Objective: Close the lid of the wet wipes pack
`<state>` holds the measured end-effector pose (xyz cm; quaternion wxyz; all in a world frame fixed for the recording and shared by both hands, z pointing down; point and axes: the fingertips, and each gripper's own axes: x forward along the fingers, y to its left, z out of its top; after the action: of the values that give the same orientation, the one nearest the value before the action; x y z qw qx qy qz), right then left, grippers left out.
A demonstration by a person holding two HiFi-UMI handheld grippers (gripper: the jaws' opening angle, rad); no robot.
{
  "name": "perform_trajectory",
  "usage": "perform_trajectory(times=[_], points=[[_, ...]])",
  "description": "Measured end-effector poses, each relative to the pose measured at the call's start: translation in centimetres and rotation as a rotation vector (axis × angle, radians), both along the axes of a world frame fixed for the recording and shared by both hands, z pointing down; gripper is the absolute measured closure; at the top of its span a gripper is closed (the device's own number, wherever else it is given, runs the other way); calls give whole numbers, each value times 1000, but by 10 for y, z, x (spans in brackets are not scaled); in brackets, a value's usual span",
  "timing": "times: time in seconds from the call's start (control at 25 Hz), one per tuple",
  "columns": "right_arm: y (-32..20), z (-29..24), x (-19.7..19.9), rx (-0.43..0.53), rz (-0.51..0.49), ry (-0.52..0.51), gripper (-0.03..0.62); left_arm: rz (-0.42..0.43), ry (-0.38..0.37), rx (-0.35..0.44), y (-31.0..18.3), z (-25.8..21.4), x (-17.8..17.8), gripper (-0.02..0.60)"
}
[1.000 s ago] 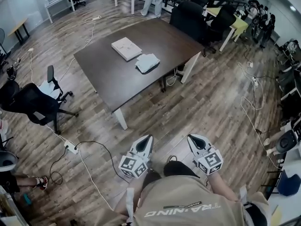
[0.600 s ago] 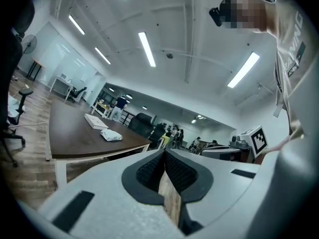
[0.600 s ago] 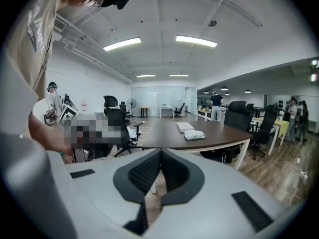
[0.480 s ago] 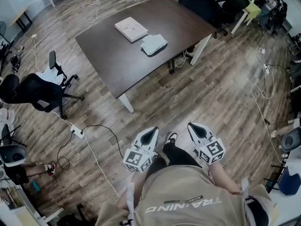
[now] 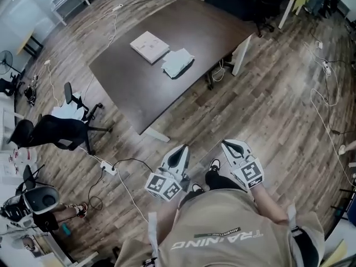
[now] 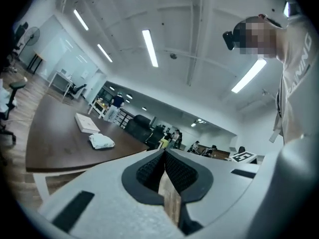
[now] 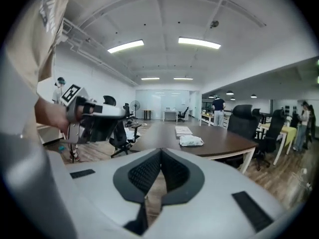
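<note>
We hold the left hand-held gripper (image 5: 178, 152) and the right hand-held gripper (image 5: 230, 147) with jaws together, empty; the wet wipes pack (image 5: 178, 63) lies at 12 o'clock on the table (image 5: 139, 93).

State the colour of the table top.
Dark brown table top; head view shows it best.

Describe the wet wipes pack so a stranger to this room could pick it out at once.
Look for the big dark brown table standing on the wood floor. Two pale things lie close together near its middle. The wet wipes pack is the soft, rumpled one; its neighbour is a flat white box with square corners.
</note>
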<state>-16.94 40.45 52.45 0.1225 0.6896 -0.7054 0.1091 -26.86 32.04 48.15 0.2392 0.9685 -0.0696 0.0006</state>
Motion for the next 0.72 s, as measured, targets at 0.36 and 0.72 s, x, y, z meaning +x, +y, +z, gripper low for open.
perform_trajectory(times=[0.36, 0.72], points=[[-25, 12, 90, 49, -24, -50, 580, 25, -46, 85, -19, -18, 92, 572], [-39, 33, 122, 38, -7, -240, 580, -1, -108, 43, -46, -4, 118, 572]])
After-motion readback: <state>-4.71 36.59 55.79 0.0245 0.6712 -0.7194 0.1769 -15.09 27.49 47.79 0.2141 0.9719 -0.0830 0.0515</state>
